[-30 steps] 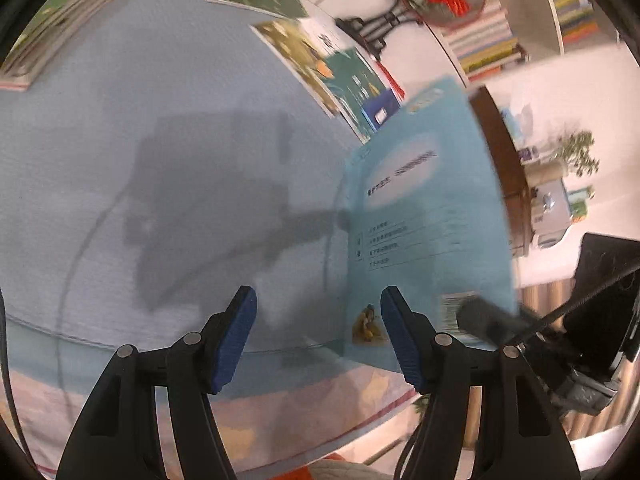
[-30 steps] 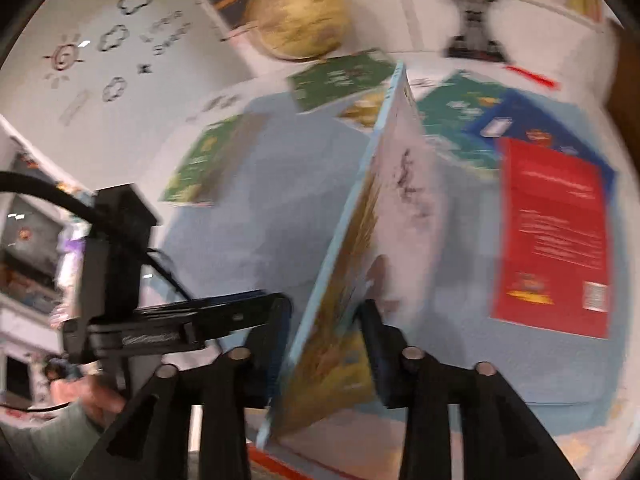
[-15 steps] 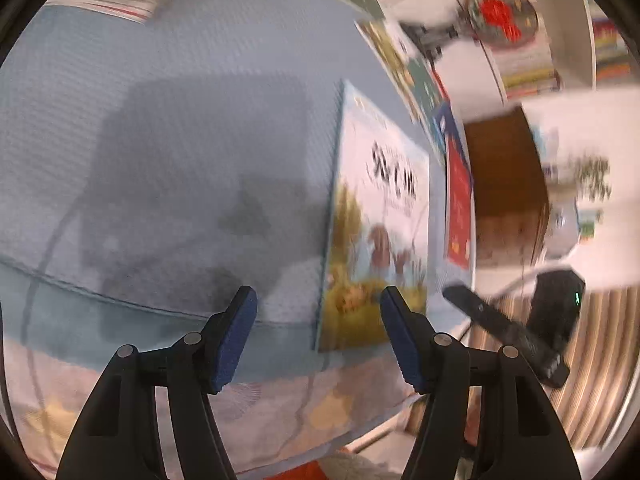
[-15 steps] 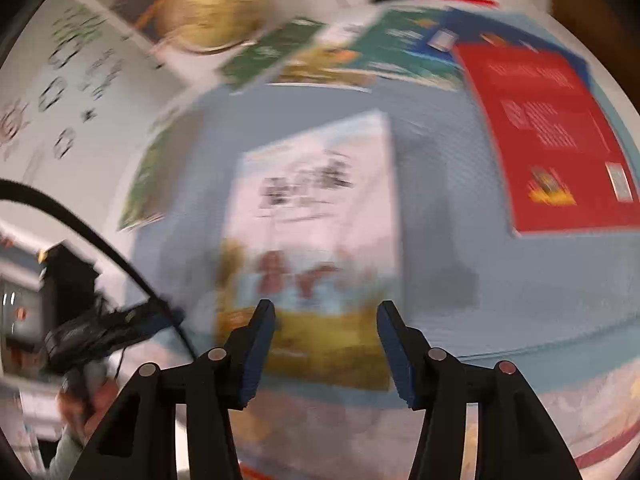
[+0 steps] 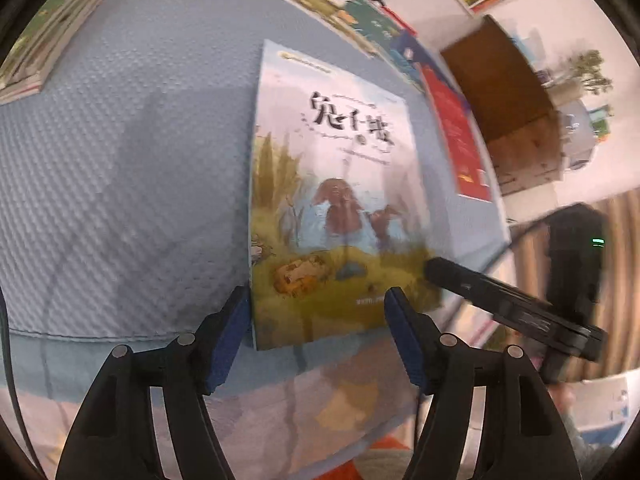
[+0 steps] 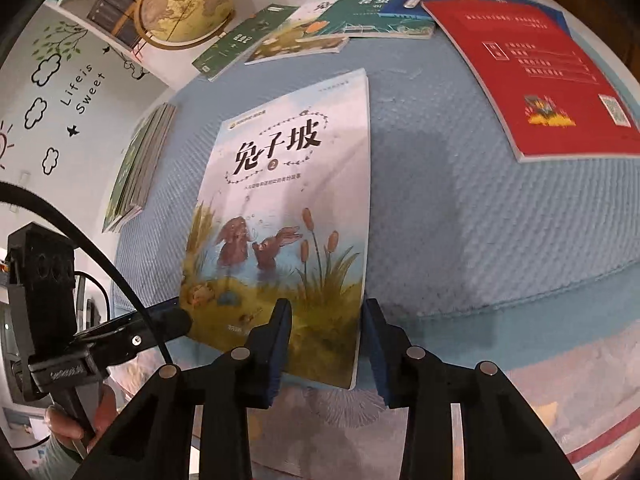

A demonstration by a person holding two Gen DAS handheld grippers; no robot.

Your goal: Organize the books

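Right wrist view: rabbit book point(image 6: 288, 216) lies flat, cover up, on the blue cloth point(image 6: 460, 200). Right gripper point(image 6: 326, 344) sits at its 6 o'clock edge, jaws narrow and just been closing, straddling the lower right corner, pads not pressing. Left gripper point(image 5: 318, 336) stands wide over the same edge, holding nothing. Red book point(image 6: 540, 76) at 2 o'clock, stack of books point(image 6: 140, 168) at 9.
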